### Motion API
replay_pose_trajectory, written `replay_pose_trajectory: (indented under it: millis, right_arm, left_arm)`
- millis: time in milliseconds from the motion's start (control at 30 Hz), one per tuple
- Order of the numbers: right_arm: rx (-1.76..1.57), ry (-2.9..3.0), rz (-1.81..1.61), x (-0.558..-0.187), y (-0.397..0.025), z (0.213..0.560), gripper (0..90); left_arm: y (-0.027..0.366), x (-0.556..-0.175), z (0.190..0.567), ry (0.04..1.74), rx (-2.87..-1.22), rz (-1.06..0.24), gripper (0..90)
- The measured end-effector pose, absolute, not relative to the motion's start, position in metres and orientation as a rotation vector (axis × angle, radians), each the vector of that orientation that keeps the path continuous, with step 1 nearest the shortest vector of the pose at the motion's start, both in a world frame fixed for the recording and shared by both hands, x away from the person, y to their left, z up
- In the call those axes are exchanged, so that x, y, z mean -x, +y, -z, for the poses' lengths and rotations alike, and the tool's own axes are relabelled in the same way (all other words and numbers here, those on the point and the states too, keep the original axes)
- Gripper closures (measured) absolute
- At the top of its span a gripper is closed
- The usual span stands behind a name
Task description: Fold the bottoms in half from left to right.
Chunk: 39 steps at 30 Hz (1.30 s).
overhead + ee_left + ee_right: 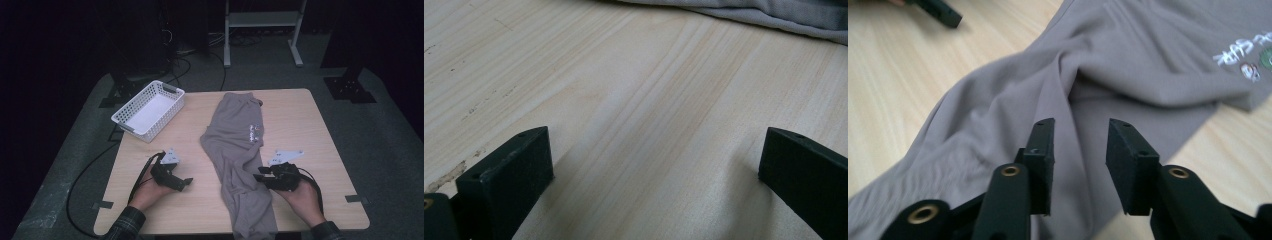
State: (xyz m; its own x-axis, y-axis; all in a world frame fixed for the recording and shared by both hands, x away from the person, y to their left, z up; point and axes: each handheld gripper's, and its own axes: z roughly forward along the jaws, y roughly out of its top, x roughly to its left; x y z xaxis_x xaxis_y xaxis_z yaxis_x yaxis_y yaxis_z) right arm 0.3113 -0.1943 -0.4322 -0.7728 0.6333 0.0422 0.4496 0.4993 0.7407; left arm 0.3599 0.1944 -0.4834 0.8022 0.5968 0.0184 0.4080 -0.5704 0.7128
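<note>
Dark room, pale wood table [310, 130]; grey trousers [235, 135] lie lengthwise mid-table, white basket [148, 110] at far left — approach to grasp, nothing held yet.

High view: left gripper [184, 184] rests on bare wood left of the trousers; right gripper [260, 175] at their right edge. Left gripper view: jaws wide apart over bare table, fabric edge [774, 17] far ahead. Right gripper view: jaws partly open just over the trousers [1128, 65], gripping nothing; judged next move: lower and close on the fabric.
</note>
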Motion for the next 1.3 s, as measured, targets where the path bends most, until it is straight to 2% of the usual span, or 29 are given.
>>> replay_pose_trajectory:
  millis: [233, 300, 400, 467, 667, 1000, 1300]
  right_arm:
    - [-0.865, 2.538, -1.132, -0.327, -0.16, 0.433, 60.9]
    - [-0.859, 2.546, -1.075, -0.332, -0.149, 0.437, 63.0]
    - [-0.865, 2.575, -1.006, -0.34, -0.141, 0.445, 73.8]
    - [-0.876, 2.584, -0.974, -0.339, -0.14, 0.447, 74.2]
    - [-0.888, 2.58, -0.968, -0.328, -0.158, 0.445, 88.2]
    - [-0.971, 2.541, -0.942, -0.321, -0.187, 0.441, 89.6]
    - [-1.118, 2.571, -0.806, -0.306, -0.223, 0.453, 89.4]
  left_arm:
    - [0.194, -0.36, 0.483, 0.737, -2.255, -0.333, 0.3]
    - [0.194, -0.36, 0.483, 0.738, -2.255, -0.333, 0.3]
    - [0.194, -0.36, 0.483, 0.738, -2.255, -0.334, 0.3]
    - [0.194, -0.36, 0.483, 0.738, -2.255, -0.334, 0.3]
    - [0.194, -0.36, 0.483, 0.738, -2.255, -0.334, 0.3]
    - [0.194, -0.36, 0.483, 0.743, -2.254, -0.335, 0.3]
    - [0.194, -0.359, 0.483, 0.749, -2.251, -0.338, 0.3]
